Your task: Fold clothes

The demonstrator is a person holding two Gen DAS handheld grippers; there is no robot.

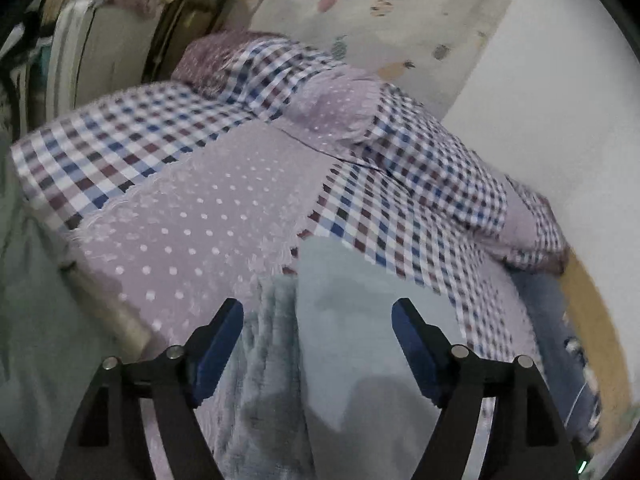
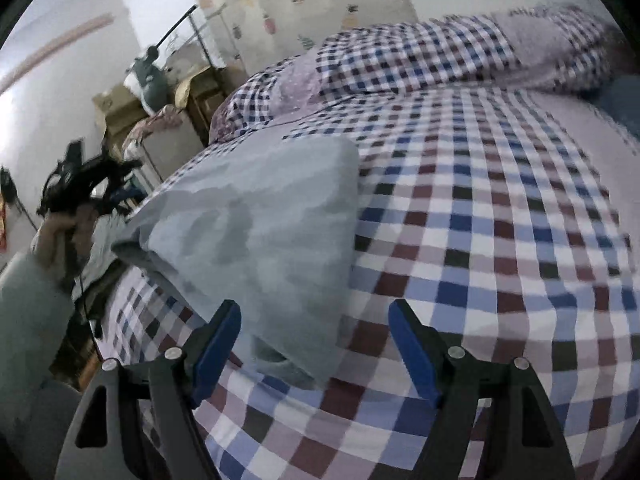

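Both grippers are spread wide with nothing between the blue pads. The left gripper (image 1: 318,344) hangs over the pale blue-grey garment (image 1: 344,320), which lies folded on the bed (image 2: 500,240) near its front edge, on the checked cover. The right gripper (image 2: 314,346) sits low just beside that garment's near corner, not touching it. Pillows (image 2: 440,60) lie along the far edge of the bed.

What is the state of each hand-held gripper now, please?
Left hand-held gripper: open, holding nothing, over the pale blue garment.
Right hand-held gripper: open, holding nothing.
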